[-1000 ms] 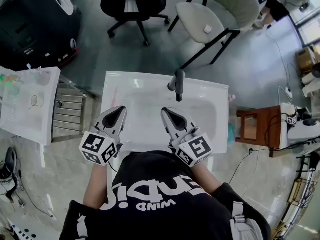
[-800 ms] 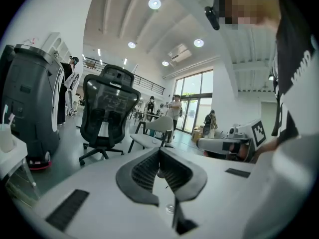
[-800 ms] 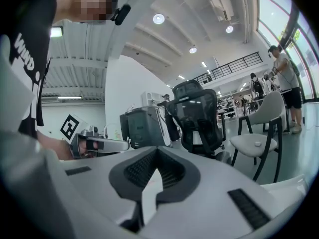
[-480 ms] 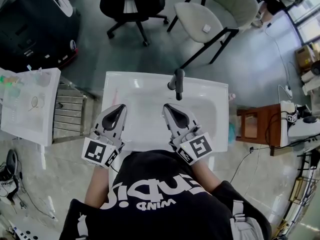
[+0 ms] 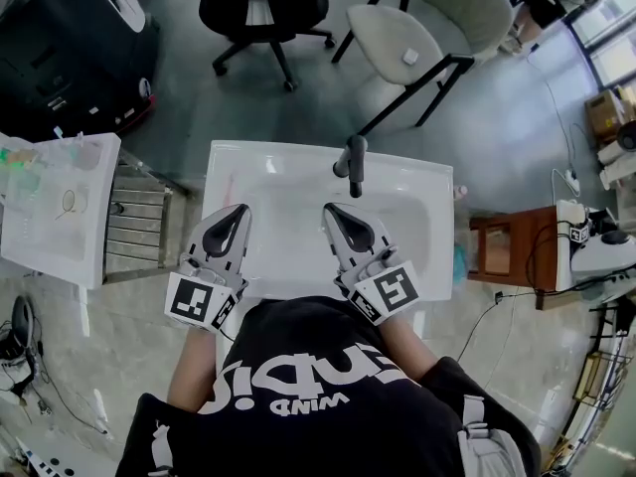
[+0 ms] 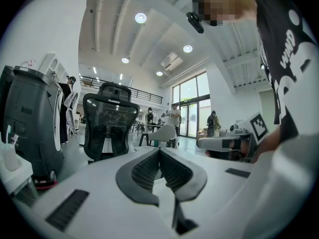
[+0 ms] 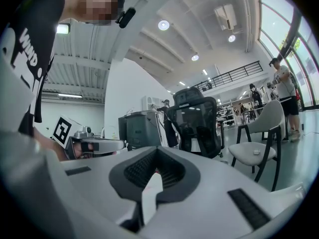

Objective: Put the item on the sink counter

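Observation:
In the head view I stand at a white sink counter with a dark faucet at its far side. My left gripper hovers over the counter's left part, shut with nothing between its jaws. My right gripper hangs over the basin, just before the faucet, also shut and empty. In the left gripper view the left gripper has its jaw tips meeting, and the right gripper shows beside it. The right gripper view shows the right gripper closed the same way. No item is in either grip.
A black office chair and a beige chair stand beyond the sink. To the left are a white side table with small things on it and a metal rack. A wooden stool stands right.
The left gripper has risen slightly and rolled a little, its marker cube turning. The right gripper has hardly moved. Both stay shut.

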Demonstrator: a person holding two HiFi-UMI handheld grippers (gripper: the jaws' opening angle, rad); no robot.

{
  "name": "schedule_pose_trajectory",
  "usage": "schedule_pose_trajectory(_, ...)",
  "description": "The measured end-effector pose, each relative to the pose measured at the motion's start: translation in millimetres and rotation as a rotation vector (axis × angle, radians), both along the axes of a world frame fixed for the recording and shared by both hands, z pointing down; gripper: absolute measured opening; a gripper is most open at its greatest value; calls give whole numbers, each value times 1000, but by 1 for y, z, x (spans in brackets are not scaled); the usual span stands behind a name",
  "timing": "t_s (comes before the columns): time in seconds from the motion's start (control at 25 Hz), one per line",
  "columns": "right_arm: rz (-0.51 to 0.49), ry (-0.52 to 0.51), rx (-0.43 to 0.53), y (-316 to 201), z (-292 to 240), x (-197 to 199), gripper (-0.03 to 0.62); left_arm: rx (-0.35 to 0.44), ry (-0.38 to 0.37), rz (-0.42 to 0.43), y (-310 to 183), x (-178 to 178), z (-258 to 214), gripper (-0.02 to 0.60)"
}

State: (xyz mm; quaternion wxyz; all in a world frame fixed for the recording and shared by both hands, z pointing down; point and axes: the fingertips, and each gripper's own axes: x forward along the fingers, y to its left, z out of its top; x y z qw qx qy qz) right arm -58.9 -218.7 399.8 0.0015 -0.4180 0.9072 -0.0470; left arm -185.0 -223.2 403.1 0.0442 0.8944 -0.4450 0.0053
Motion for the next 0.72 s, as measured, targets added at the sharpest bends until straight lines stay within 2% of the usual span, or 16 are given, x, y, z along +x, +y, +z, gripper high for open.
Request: schedule_pose_trajectory(0.72,33,15,8,-1,1,5,15,-17,-11,-17,5,2,2,20)
